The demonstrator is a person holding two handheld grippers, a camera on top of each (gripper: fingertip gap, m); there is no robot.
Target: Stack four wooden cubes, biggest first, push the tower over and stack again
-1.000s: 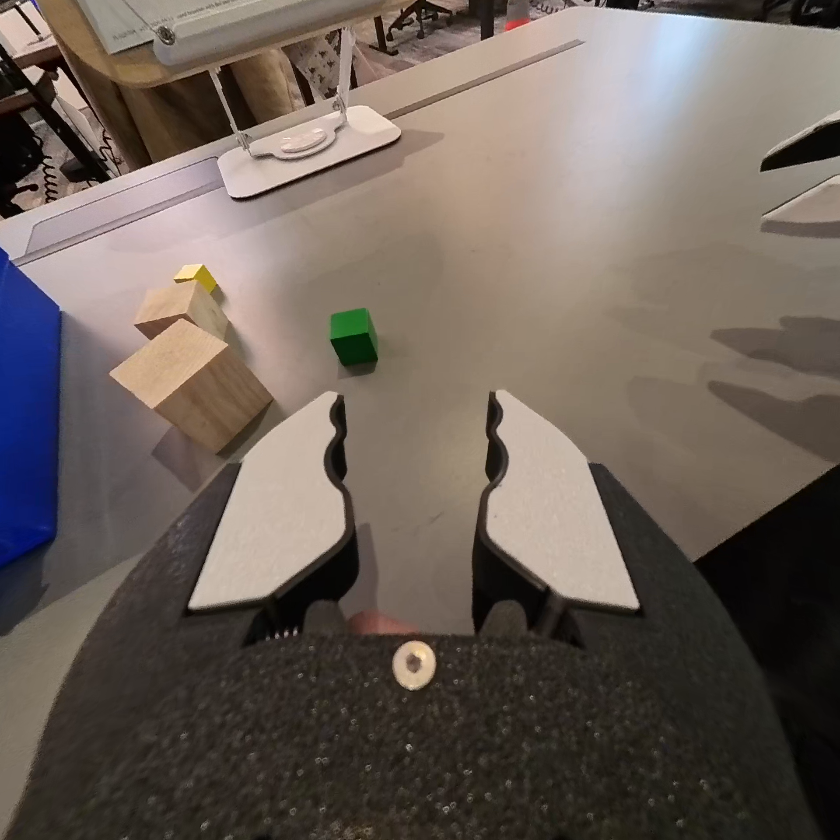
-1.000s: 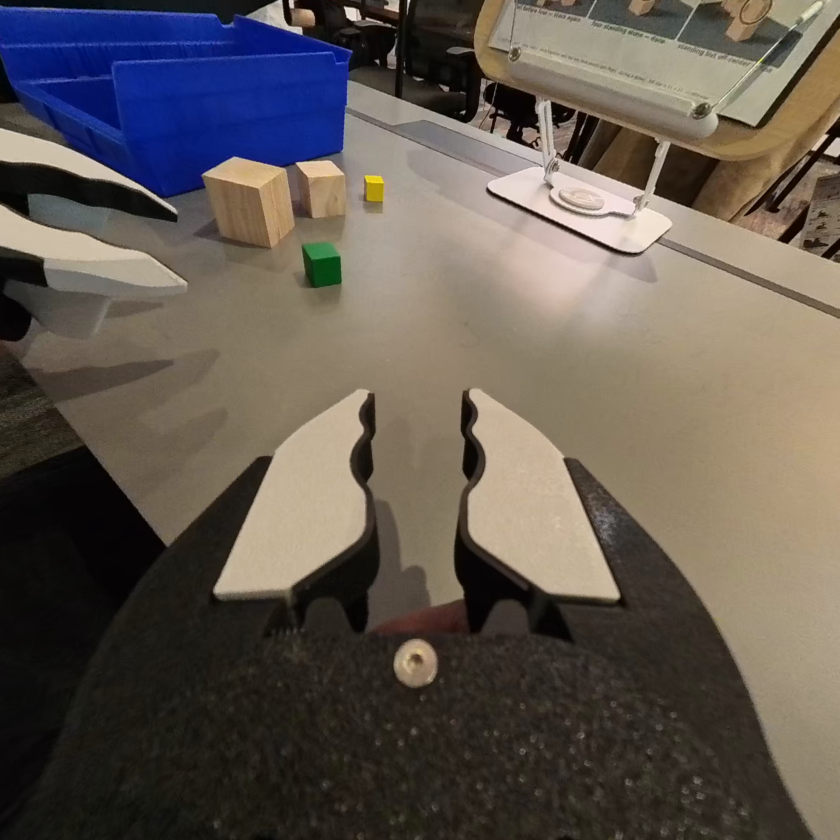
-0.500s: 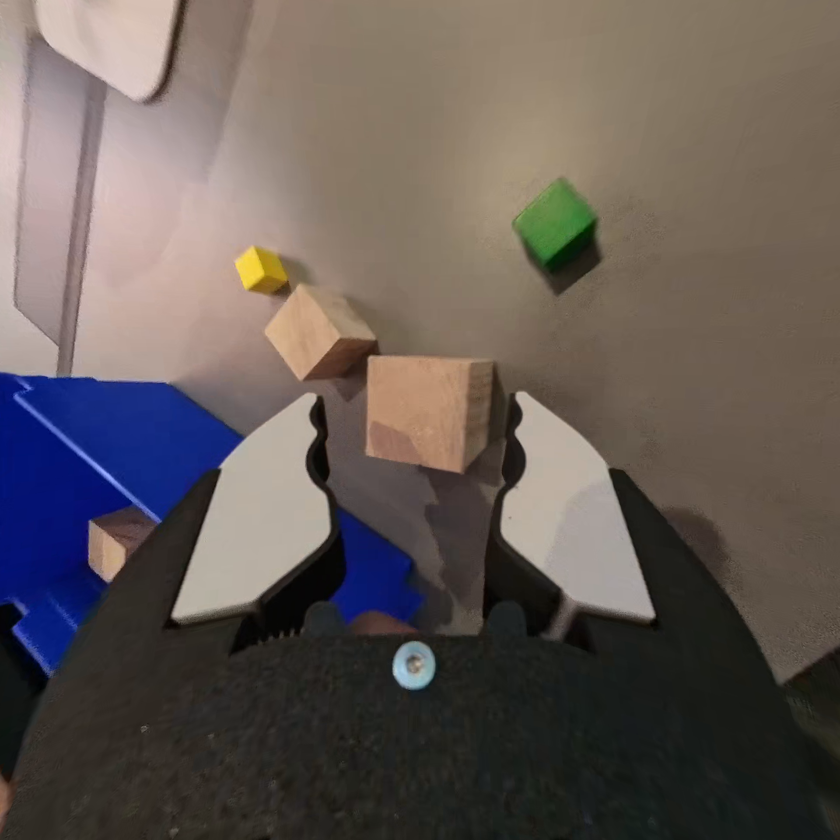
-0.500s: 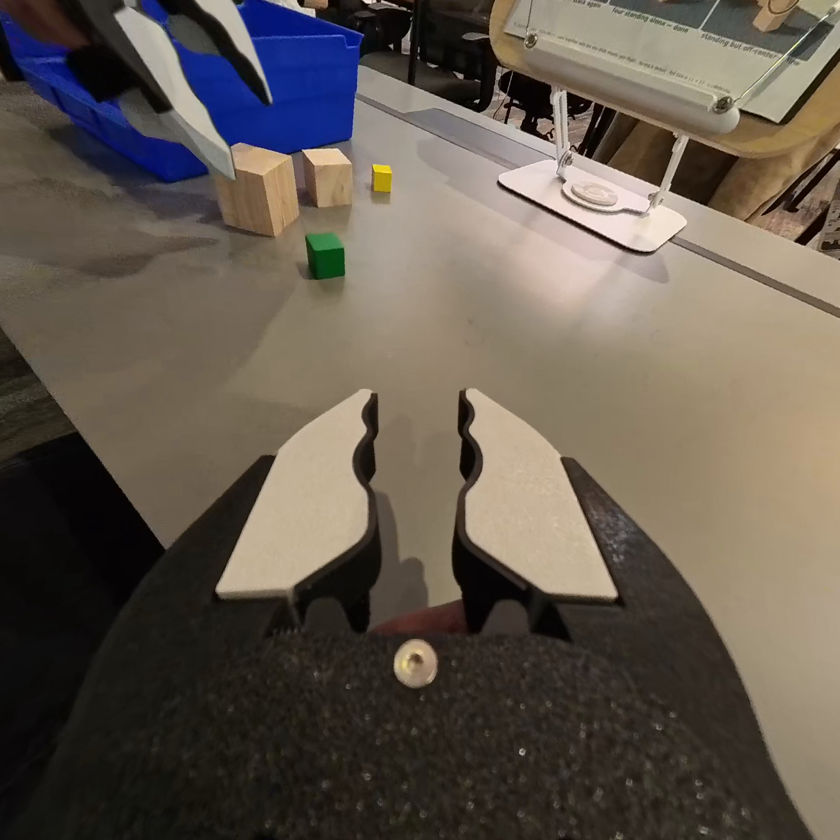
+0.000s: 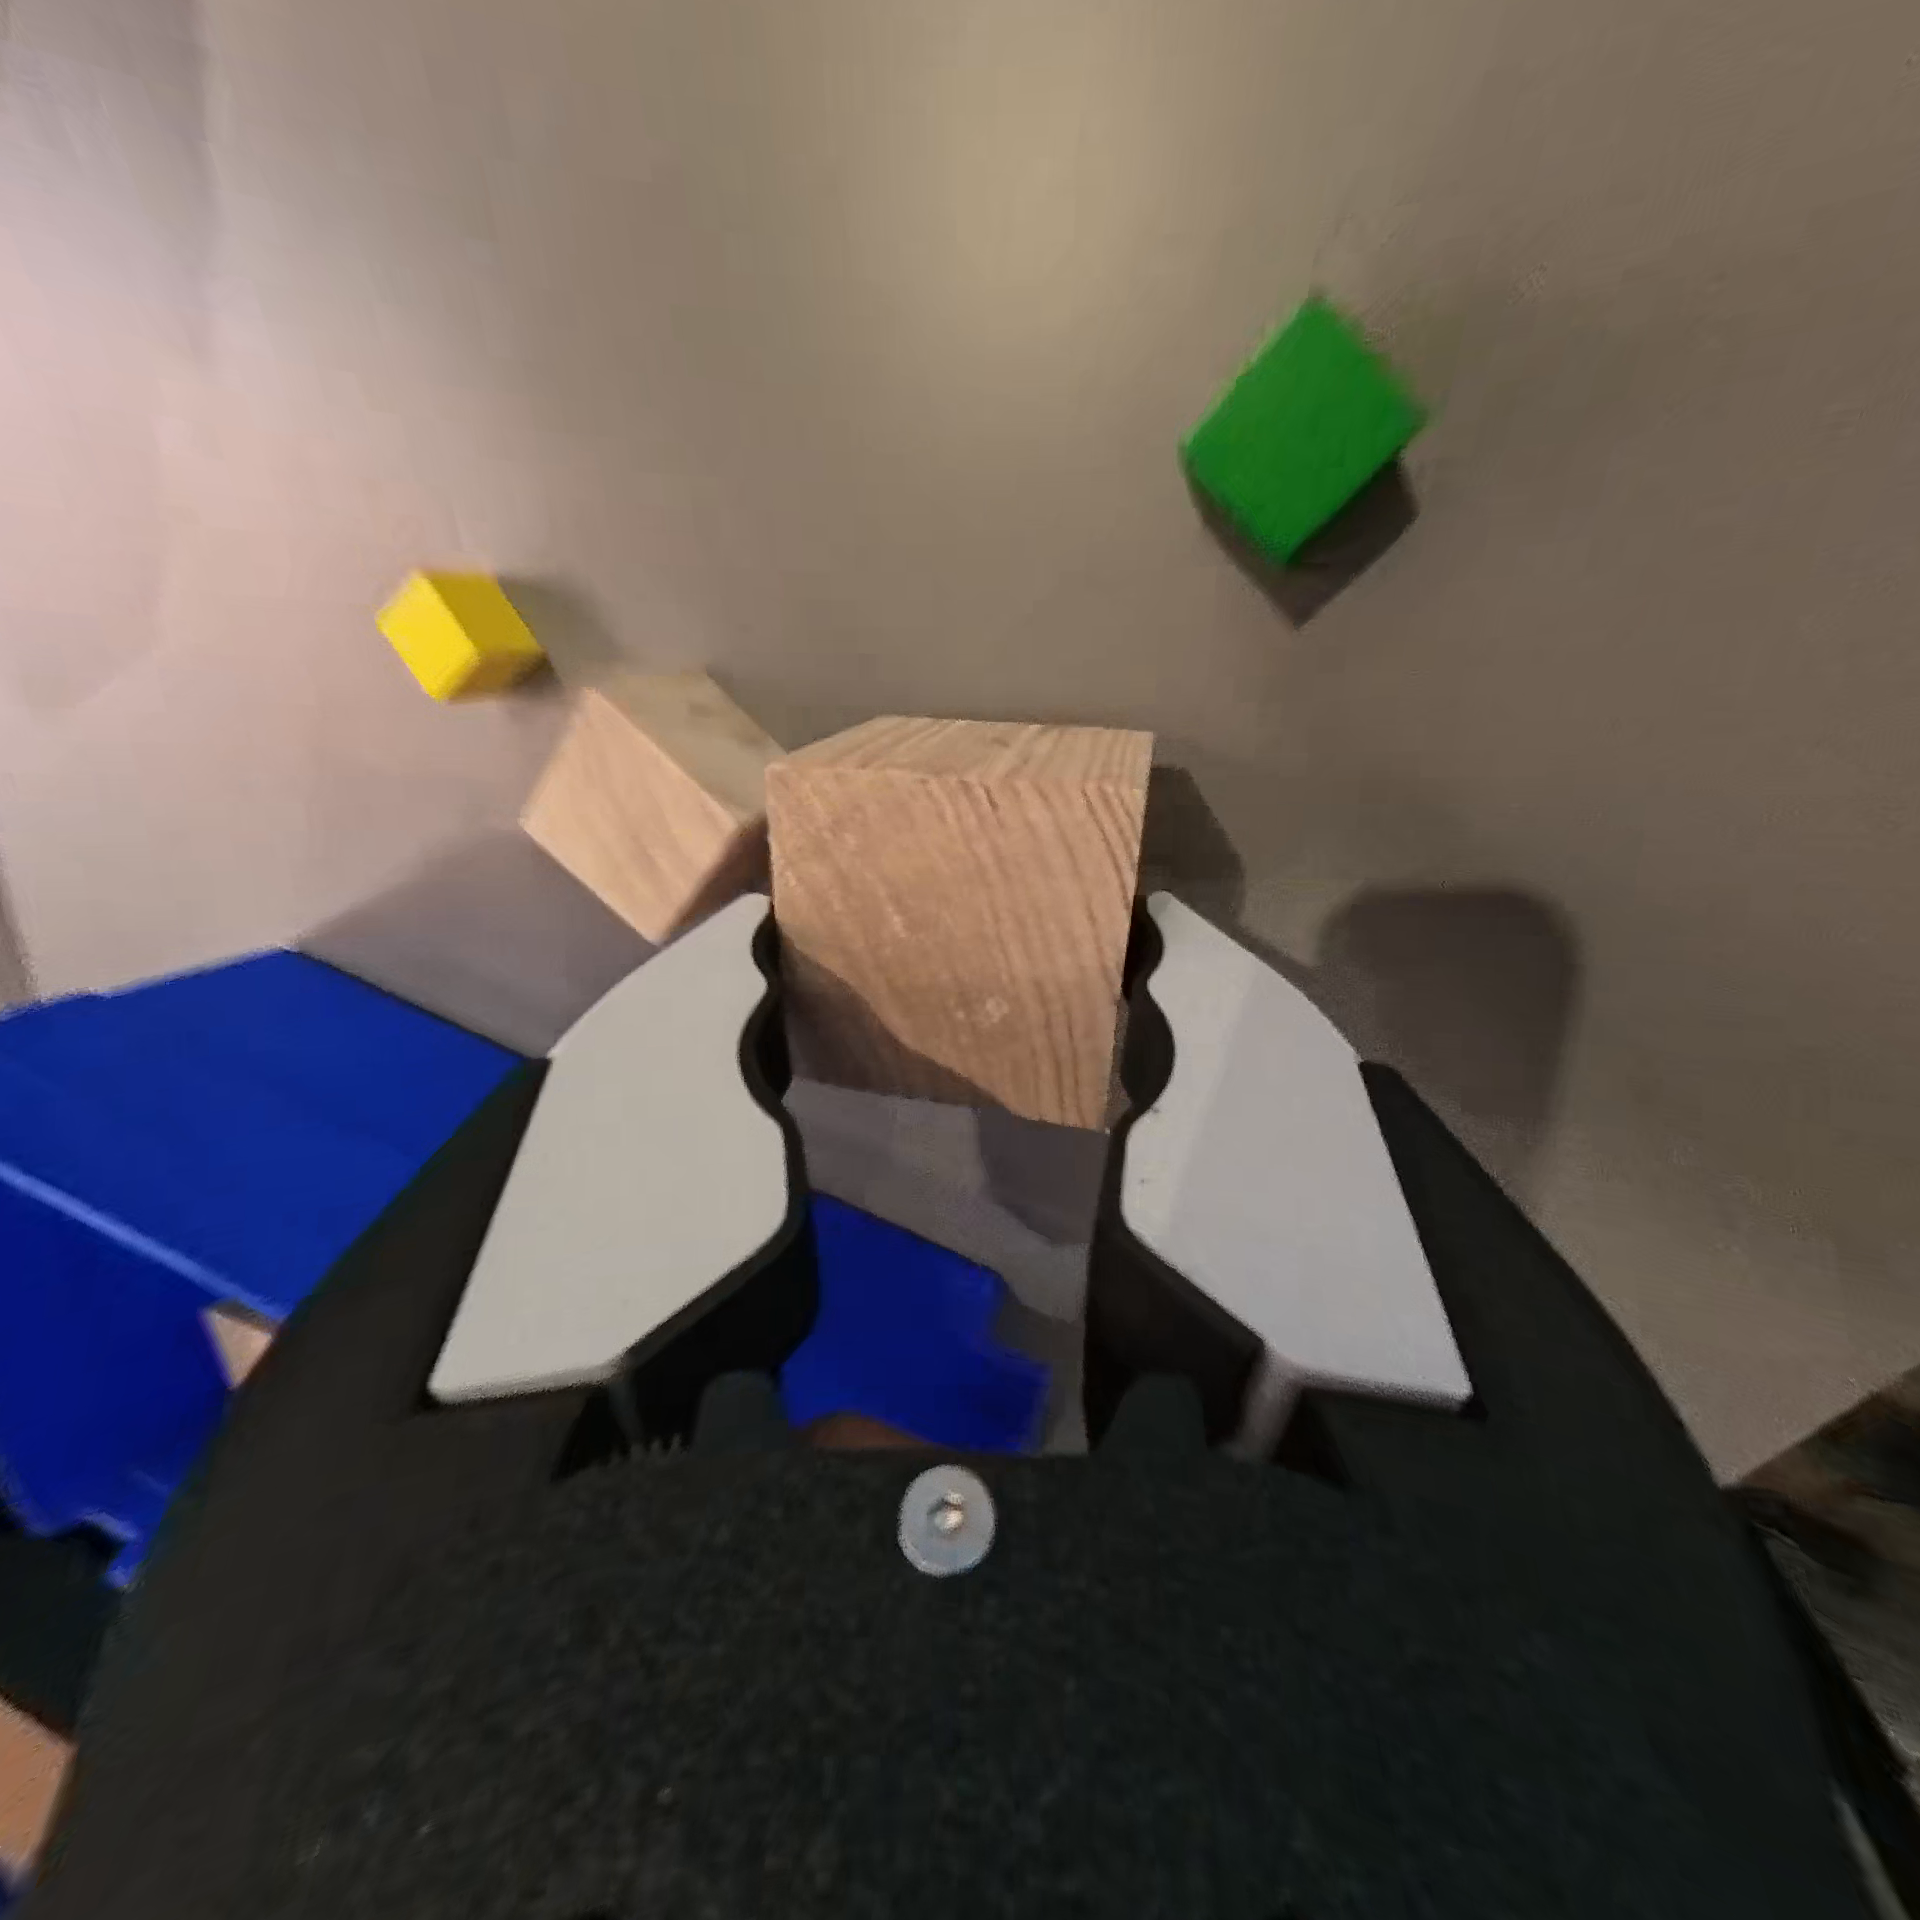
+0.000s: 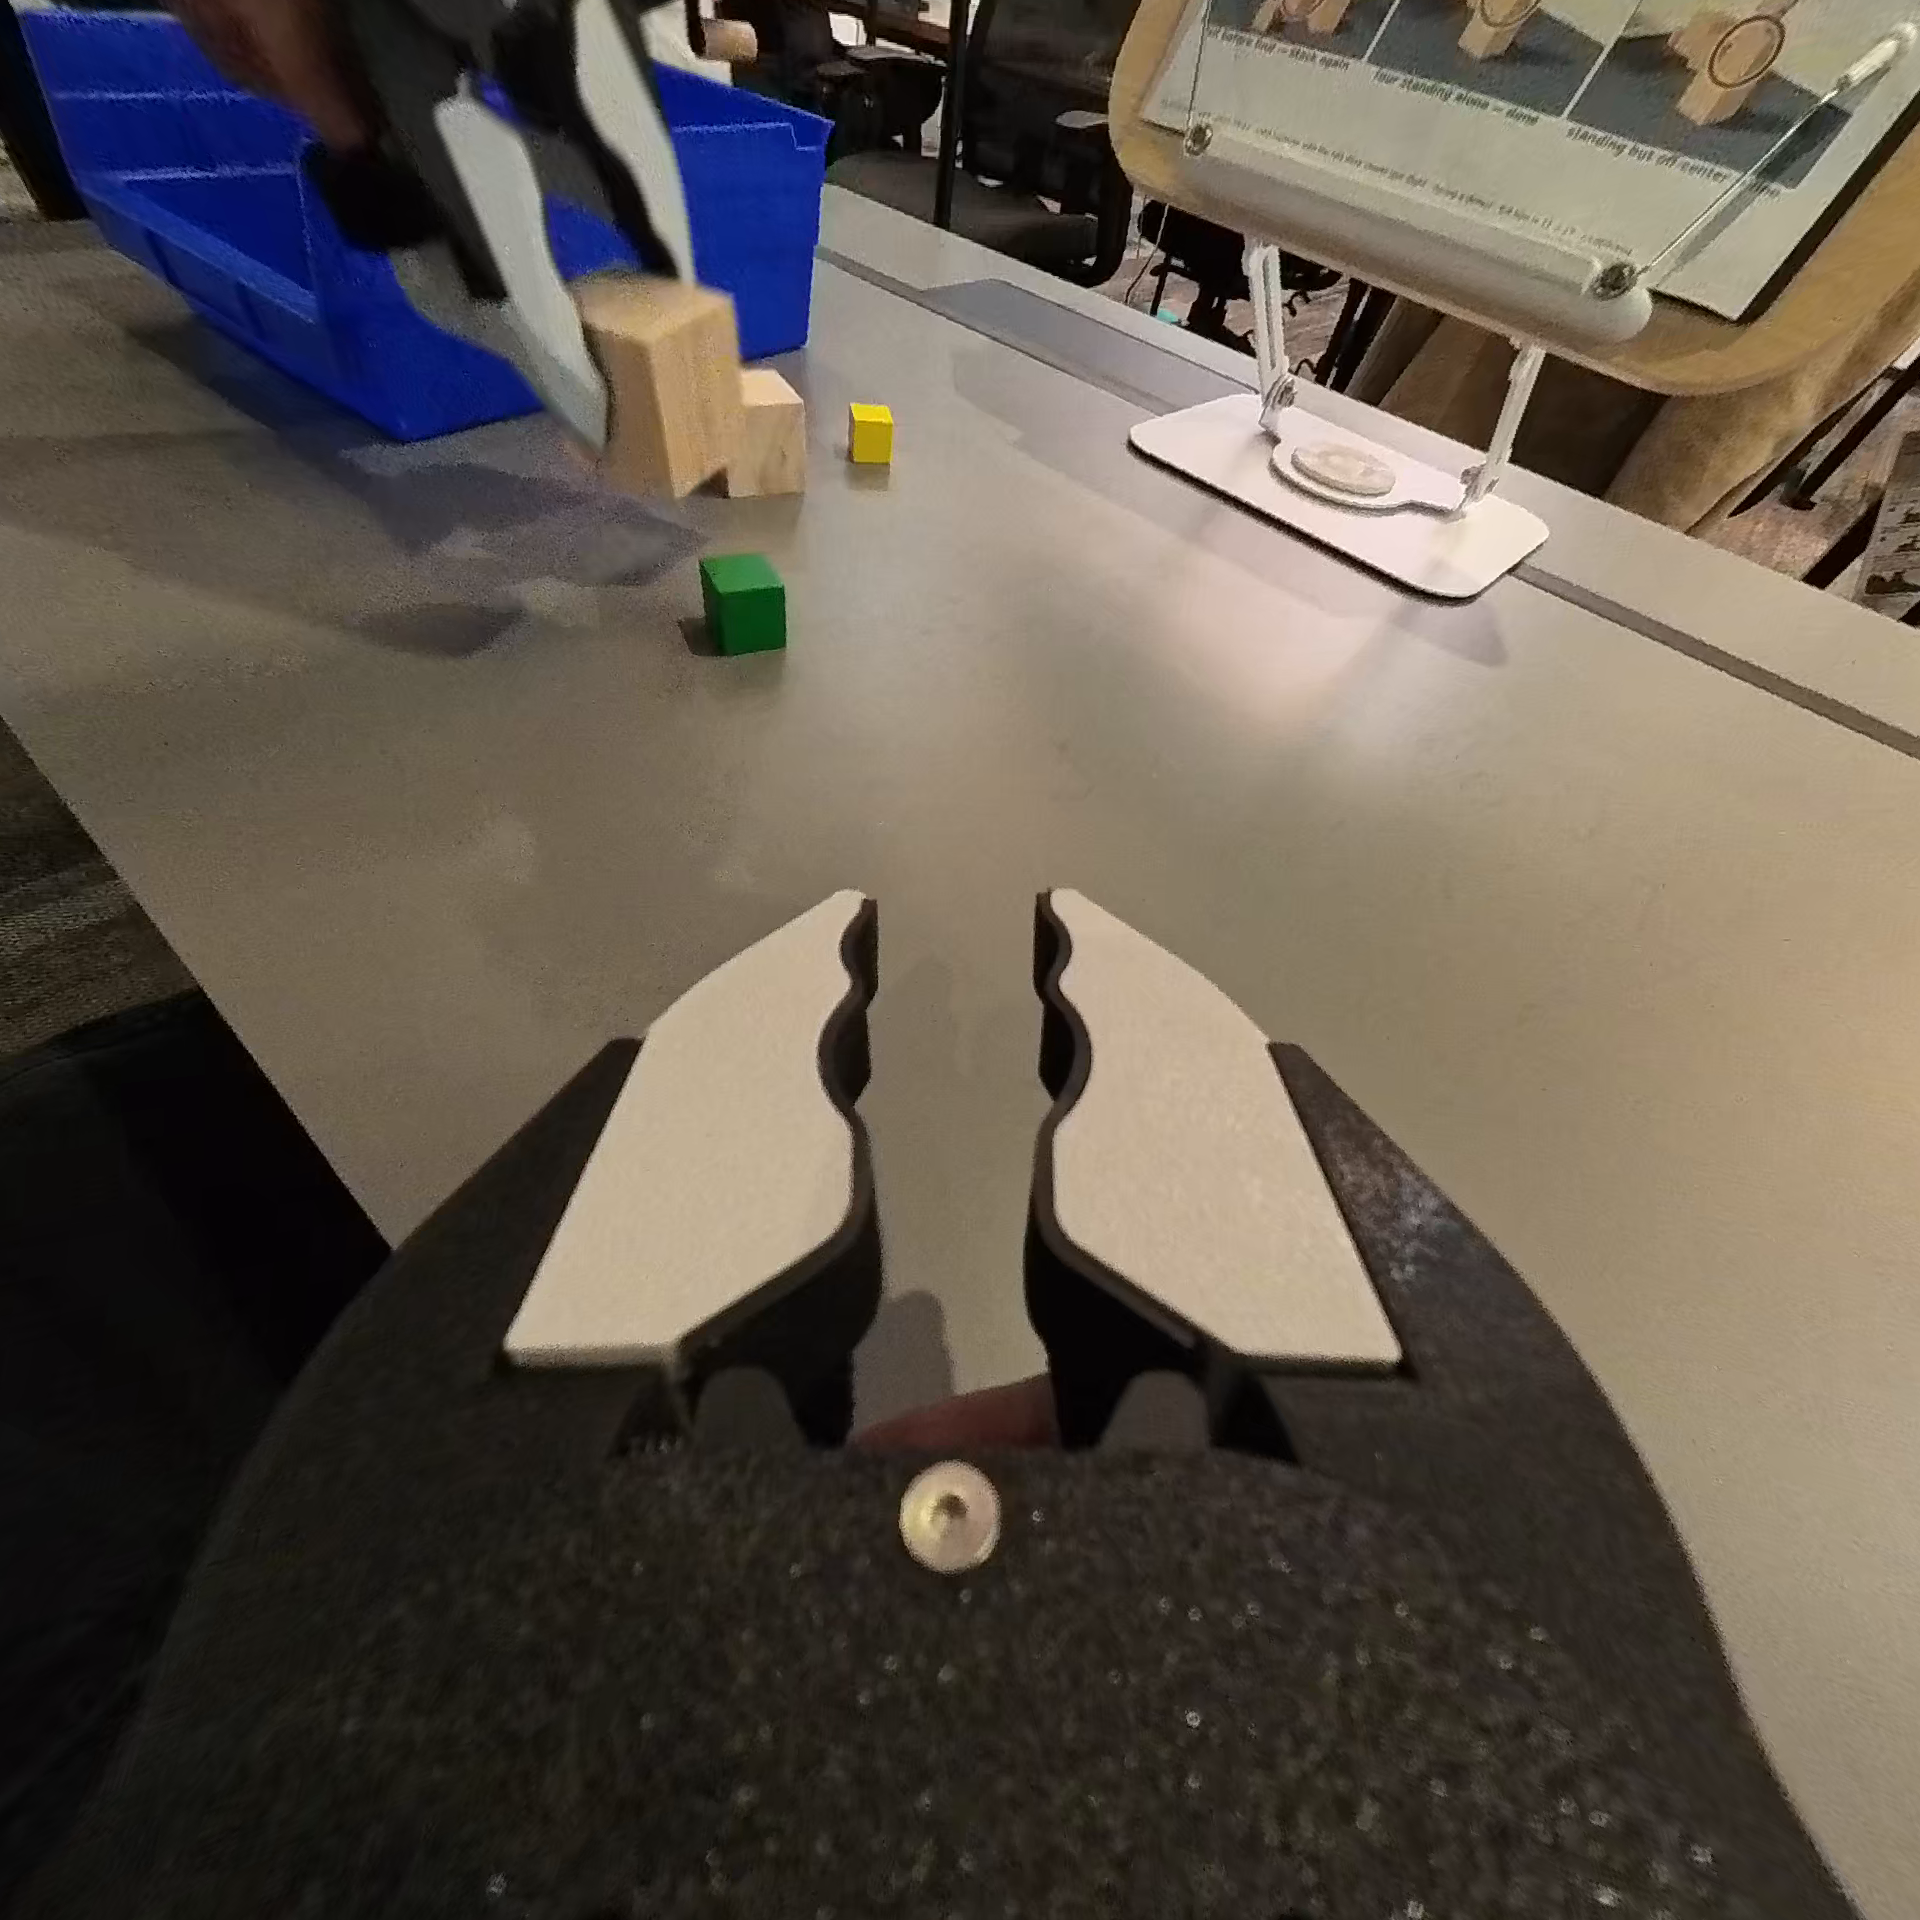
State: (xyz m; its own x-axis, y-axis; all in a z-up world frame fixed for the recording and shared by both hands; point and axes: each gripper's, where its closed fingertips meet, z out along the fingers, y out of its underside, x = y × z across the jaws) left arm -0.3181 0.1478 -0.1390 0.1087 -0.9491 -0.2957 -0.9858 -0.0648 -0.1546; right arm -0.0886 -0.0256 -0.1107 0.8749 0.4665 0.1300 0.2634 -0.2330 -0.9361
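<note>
Right wrist view takes in the widest sweep: a grey tabletop, with a blue plastic bin at its far left edge and a white-based stand at far right carrying an instruction sheet of printed lines and photographs under a clear cover.

Next in size is the left gripper, angled steeply down at the tabletop beside the bin. Its grey fingers flank the largest wooden cube, one on each side face, close against the wood or touching it; whether they press firmly cannot be told through the motion blur. The cube fills the gap between the tips, and its grain runs in curved diagonal lines across the near face. From the right wrist view it appears tilted, with its near bottom edge off the tabletop.

The right gripper hovers over bare tabletop, well apart from the cubes, fingers slightly apart and empty.

A medium wooden cube stands just behind the largest one, on its left, touching it or nearly so. The green cube sits alone on the near side of the pair in the right wrist view. The yellow cube, the smallest, lies just beyond the medium cube.
</note>
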